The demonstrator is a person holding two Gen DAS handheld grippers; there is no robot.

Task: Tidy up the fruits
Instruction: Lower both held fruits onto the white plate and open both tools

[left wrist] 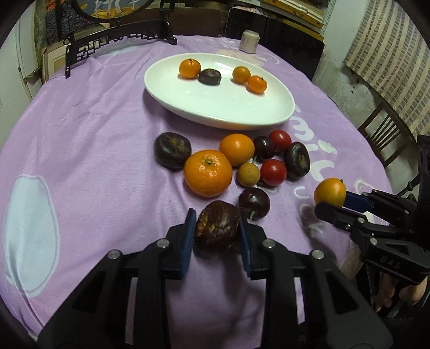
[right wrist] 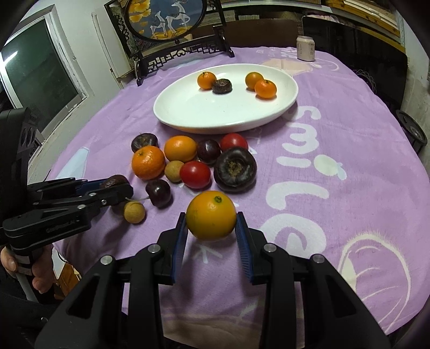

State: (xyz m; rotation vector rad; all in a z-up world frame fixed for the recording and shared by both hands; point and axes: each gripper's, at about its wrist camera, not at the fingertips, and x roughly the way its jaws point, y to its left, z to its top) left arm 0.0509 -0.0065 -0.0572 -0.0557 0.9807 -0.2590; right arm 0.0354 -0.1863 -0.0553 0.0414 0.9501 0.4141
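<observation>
Near the table's (left wrist: 80,139) front edge, the left hand-held gripper (left wrist: 217,236) pinches a dark brown fruit (left wrist: 217,228); the right hand-held gripper (right wrist: 211,231) clamps a small orange (right wrist: 211,214).

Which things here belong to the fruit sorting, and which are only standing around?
Belong to the job:
- white plate with fruit already on it
- loose fruit pile on the cloth
- dark brown fruit in the left hand-held gripper
- orange fruit in the right hand-held gripper

Just lying about:
- pale can
- deer picture stand
- purple tablecloth
</observation>
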